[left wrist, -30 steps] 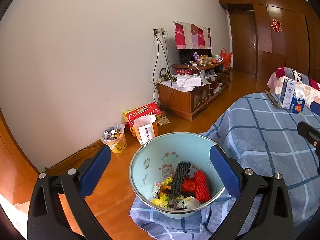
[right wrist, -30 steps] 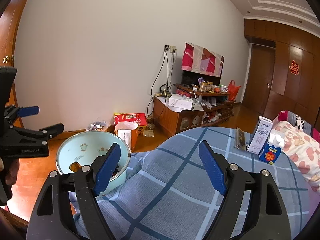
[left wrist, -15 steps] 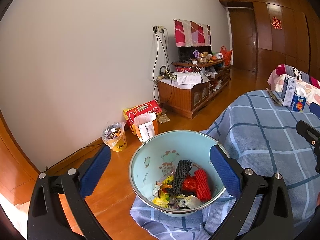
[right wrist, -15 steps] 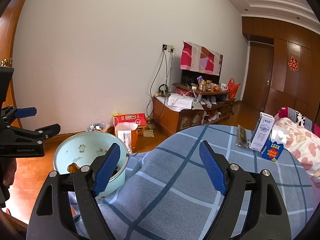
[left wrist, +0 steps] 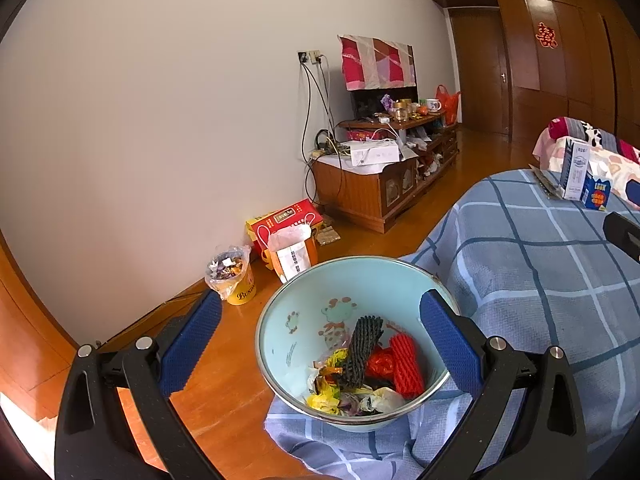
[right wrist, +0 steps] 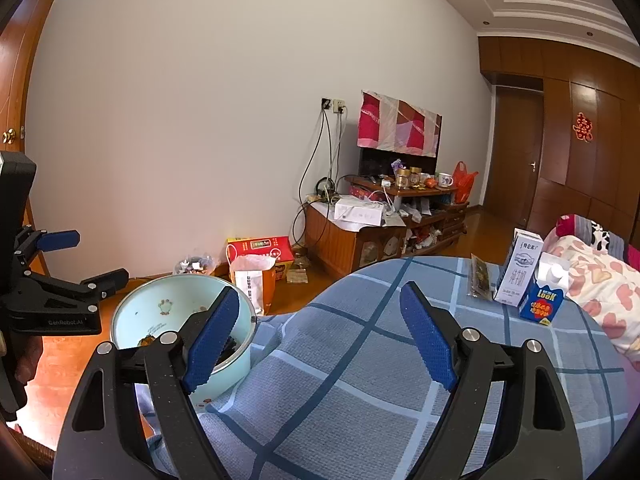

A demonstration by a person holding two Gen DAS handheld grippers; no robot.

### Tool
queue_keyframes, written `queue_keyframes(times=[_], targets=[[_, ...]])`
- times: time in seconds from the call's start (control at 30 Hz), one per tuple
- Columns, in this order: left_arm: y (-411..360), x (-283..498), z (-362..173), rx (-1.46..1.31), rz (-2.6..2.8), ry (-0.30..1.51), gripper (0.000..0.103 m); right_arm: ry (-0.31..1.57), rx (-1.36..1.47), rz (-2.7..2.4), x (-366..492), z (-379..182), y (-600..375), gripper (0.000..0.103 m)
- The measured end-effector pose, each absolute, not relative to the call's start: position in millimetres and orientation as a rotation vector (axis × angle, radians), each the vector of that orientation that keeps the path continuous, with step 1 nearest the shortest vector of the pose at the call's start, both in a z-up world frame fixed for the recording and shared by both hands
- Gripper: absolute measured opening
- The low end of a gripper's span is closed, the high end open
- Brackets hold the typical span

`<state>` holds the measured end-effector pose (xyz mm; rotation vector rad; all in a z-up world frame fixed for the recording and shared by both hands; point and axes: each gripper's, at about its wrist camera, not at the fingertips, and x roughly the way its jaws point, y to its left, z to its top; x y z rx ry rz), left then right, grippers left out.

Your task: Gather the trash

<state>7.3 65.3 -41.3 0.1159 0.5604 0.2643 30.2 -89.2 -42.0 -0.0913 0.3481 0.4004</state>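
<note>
From my seat, both grippers stand wide apart at the jaws and hold nothing: the left gripper (left wrist: 320,344) hangs over the pale blue basin (left wrist: 280,320), and the right gripper (right wrist: 320,336) faces out over the checked blue cloth (right wrist: 360,380). The basin sits at the near left edge of the cloth and already carries a heap of trash (left wrist: 360,372), red and black foam netting with wrappers beneath. What I judge is left to collect lies at the far right of the cloth: a flat dark wrapper (right wrist: 480,280), and just beside it a white milk carton (right wrist: 517,271) with a smaller blue carton (right wrist: 542,300) touching it; whether the cartons count as trash I cannot tell. The relation that matters is this: those pieces lie ahead and to the right of my right jaws, well apart from them, while the left gripper sits on the opposite side by the basin. So the right hand is the nearer one. The wrapper's long axis runs away from me, roughly along the reach, so I would want the jaws to close across its narrow width.
</note>
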Motion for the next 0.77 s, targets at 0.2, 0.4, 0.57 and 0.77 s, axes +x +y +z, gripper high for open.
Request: queue_keyframes(times=[0.2,0.4,0.57,0.77], targets=[[65.8,8.2,-41.7,0.121,0.262,0.562,0.097,0.356,-0.095,0.412,30.9,-44.1,-87.6,0.082],[64.7,6.4,-44.9,0.129,0.272,0.551,0.097,0.374,-0.083,0.401,35.2,-46.4,-91.6,0.082],[64.2,7.3,-44.6,0.126,0.269,0.561,0.097,0.412,-0.089,0.332,52.1,-49.6,-116.9,0.083],[65.2,11.3,-50.6,0.114,0.246,0.581,0.097,0.638,0.009,0.079,119.5,-74.1,-221.9,0.085]])
